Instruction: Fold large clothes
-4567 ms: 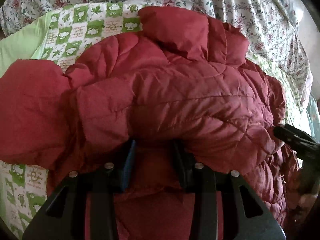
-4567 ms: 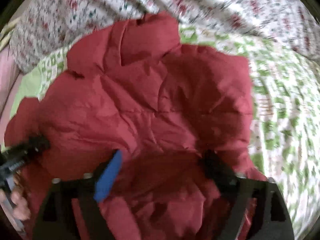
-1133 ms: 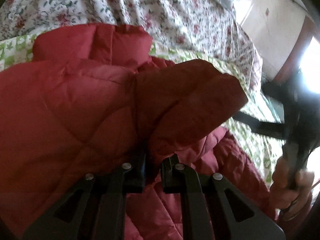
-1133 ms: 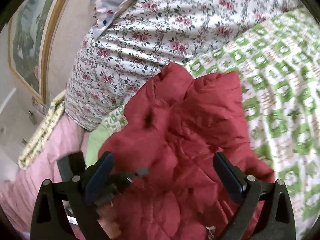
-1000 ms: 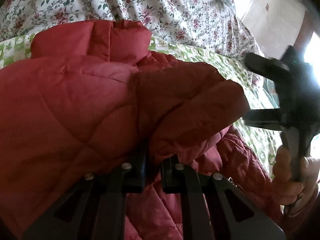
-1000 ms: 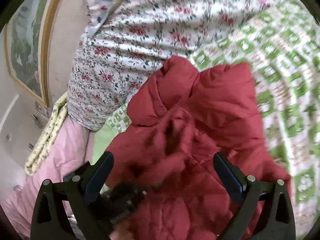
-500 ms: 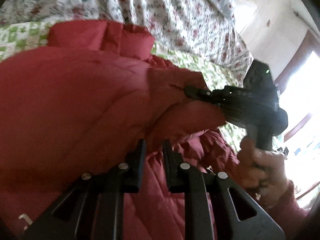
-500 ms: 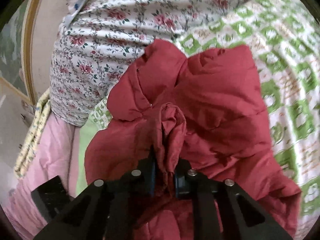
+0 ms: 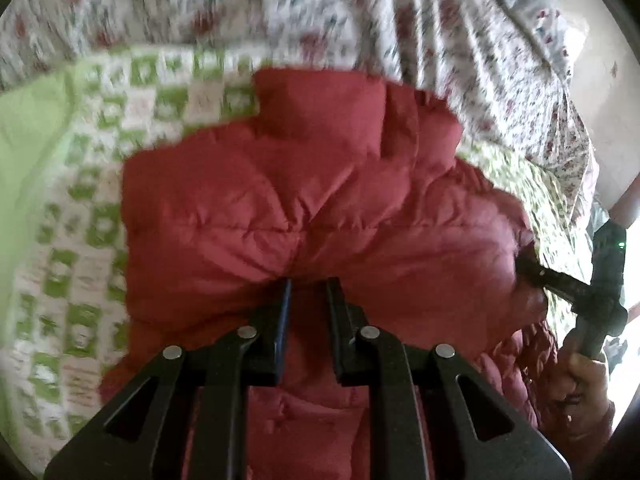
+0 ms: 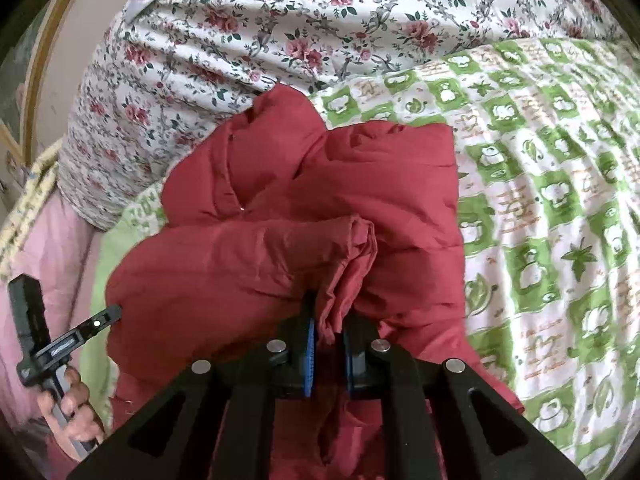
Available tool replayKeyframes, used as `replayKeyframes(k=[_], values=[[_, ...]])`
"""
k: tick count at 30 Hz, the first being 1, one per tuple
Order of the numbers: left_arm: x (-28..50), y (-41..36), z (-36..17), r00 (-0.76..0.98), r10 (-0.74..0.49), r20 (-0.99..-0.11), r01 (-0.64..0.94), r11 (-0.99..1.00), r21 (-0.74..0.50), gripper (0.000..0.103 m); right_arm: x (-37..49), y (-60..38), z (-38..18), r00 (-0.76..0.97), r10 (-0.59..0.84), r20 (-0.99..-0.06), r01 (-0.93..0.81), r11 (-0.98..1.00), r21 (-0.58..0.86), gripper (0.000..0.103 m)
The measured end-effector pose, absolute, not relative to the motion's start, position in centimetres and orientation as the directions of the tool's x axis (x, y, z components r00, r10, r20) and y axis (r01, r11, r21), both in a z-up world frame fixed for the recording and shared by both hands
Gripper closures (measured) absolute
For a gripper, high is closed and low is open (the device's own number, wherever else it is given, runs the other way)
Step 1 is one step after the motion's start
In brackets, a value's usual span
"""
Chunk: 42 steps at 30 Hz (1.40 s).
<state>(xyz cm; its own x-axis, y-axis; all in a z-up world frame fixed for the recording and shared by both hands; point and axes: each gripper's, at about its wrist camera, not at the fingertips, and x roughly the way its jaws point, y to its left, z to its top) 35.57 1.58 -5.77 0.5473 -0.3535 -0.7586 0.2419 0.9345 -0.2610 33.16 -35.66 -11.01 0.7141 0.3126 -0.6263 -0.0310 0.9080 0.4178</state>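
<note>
A red quilted jacket (image 9: 320, 200) lies on a green-and-white checked quilt (image 9: 80, 200), collar toward the floral bedding. In the left wrist view, my left gripper (image 9: 309, 282) has its jaws nearly together at the near fold edge, where creases pucker toward its tips. My right gripper (image 9: 528, 268) bites into the jacket's right end. In the right wrist view, my right gripper (image 10: 329, 320) is shut on a bunched wad of the jacket (image 10: 360, 168). A sleeve stretches left from there to my left gripper (image 10: 114, 314) at the fabric's edge.
Floral bedding (image 10: 320, 20) is heaped behind the jacket. The checked quilt (image 10: 540, 200) spreads to the right. A pink blanket (image 10: 48, 240) lies at the left edge, next to a hand (image 10: 68, 412) that holds the left gripper. A framed picture (image 10: 36, 80) hangs beyond.
My right gripper went from wide open to shut on the bunched sleeve end that the left one held up. My left gripper slid away leftward along the jacket, and the sleeve now stretches between them.
</note>
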Motion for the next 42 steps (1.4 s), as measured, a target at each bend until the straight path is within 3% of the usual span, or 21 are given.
replayKeyframes(k=[3,5,9,11,14,18,20,23,27,33,42], values=[[35.6,1.3,-7.1,0.539,-0.341,-0.770,0.228,0.939,-0.256,0.089,32.8,-35.7,-10.4,0.720,0.282,-0.634,-0.008,0.917,0.398,0.087],[35.4,0.9,-7.4,0.544,-0.320,-0.776,0.227,0.946,-0.231,0.088,31.8,-36.0,-9.2,0.744,0.219,-0.631,0.041,0.928,0.370,0.075],[35.0,0.4,-7.7,0.556,-0.297,-0.777,0.228,0.953,-0.201,0.088,28.4,-34.1,-5.0,0.849,0.153,-0.505,0.000,0.957,0.289,0.071],[35.1,0.3,-7.8,0.555,-0.293,-0.778,0.225,0.954,-0.198,0.089,28.8,-31.6,-4.7,0.829,0.202,-0.521,-0.082,0.966,0.244,0.055],[35.2,0.3,-7.8,0.556,-0.290,-0.779,0.221,0.955,-0.197,0.089,30.4,-27.9,-6.5,0.773,0.226,-0.593,-0.162,0.974,0.160,0.056],[35.2,0.5,-7.5,0.555,-0.290,-0.779,0.223,0.955,-0.196,0.089,32.9,-26.9,-10.8,0.709,0.093,-0.699,-0.108,0.994,0.023,0.057],[34.6,0.8,-6.7,0.548,-0.321,-0.772,0.243,0.945,-0.220,0.089,33.5,-28.2,-12.5,0.712,0.031,-0.701,-0.057,0.998,-0.014,0.057],[33.2,0.9,-5.2,0.551,-0.370,-0.748,0.296,0.925,-0.239,0.089,33.9,-29.6,-12.9,0.701,0.093,-0.707,-0.050,0.995,0.081,0.056],[33.4,0.5,-6.0,0.544,-0.290,-0.788,0.264,0.950,-0.168,0.089,33.2,-29.2,-13.1,0.709,0.073,-0.701,-0.051,0.997,0.052,0.056],[35.4,2.1,-8.5,0.495,-0.351,-0.795,0.221,0.936,-0.275,0.090,33.1,-29.3,-13.2,0.723,0.090,-0.685,-0.060,0.996,0.067,0.056],[35.4,1.2,-8.7,0.513,-0.289,-0.808,0.195,0.956,-0.218,0.091,32.8,-29.6,-13.1,0.732,0.105,-0.674,-0.057,0.994,0.093,0.056]])
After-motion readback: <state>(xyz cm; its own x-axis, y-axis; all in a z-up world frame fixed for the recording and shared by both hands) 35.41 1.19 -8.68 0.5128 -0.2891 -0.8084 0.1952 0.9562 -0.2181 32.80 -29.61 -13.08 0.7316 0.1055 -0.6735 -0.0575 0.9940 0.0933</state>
